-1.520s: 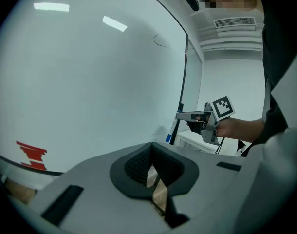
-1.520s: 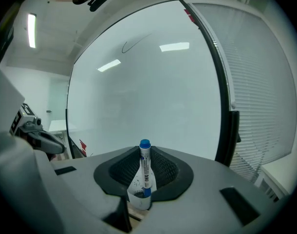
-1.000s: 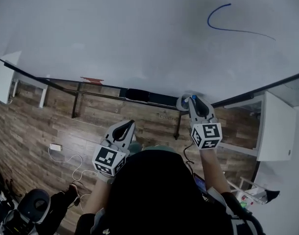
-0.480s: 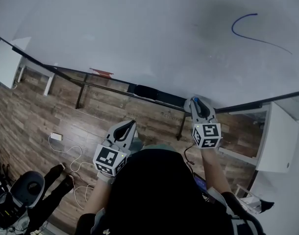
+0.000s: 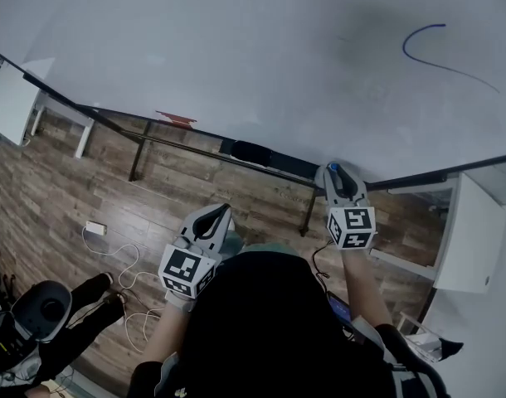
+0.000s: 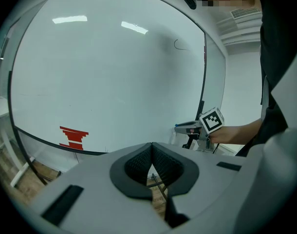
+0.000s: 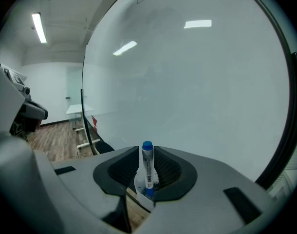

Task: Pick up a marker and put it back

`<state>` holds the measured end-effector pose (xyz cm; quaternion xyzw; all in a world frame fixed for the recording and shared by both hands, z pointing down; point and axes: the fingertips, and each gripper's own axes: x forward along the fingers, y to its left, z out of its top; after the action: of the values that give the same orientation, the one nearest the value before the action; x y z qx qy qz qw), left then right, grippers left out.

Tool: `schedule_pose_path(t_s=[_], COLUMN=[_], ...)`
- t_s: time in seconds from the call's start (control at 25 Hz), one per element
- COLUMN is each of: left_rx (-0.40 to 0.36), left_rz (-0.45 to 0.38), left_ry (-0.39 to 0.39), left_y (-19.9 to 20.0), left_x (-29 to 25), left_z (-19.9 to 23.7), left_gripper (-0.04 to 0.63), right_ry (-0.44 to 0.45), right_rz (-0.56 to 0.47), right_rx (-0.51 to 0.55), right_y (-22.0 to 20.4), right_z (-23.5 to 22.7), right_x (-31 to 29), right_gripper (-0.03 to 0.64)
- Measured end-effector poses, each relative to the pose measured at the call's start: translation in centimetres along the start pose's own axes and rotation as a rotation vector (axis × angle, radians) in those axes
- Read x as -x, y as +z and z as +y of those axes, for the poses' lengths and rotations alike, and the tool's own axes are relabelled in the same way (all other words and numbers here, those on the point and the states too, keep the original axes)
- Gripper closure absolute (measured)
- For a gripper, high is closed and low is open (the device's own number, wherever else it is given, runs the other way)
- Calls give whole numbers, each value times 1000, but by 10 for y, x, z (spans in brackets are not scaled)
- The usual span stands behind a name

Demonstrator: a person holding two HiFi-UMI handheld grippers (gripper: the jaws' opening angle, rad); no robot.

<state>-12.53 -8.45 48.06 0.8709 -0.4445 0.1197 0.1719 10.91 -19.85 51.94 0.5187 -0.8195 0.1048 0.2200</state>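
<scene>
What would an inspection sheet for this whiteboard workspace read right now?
Surface: whiteboard, one blue line drawn on it.
Job's things: blue-ended marker, held in the right gripper.
Clutter: dark block and red mark at the board's lower edge.
Grippers: right gripper shut on the marker; left gripper shut, empty.
Cables: white cable loose on the floor.
Surroundings: wood floor, white table at right.

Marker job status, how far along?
Done: pick-up, the right gripper is shut on the blue marker, and a blue stroke is on the whiteboard. In hand: marker held near the board's lower edge. Remaining: putting it back. The left gripper is shut, empty.
</scene>
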Motion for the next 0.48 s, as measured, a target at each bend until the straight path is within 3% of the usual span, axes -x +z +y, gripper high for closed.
schedule_pose_path(t_s=[0.48], left_rx=[-14], left_rz=[-7], left_ry=[-109], left_y=[2], left_x=[-10], left_z=[-14], left_gripper=[577], right_ry=[-88], right_rz=[-47], right_rx=[-20], right_y=[20], right_z=[-4], right_x=[40], right_gripper=[495])
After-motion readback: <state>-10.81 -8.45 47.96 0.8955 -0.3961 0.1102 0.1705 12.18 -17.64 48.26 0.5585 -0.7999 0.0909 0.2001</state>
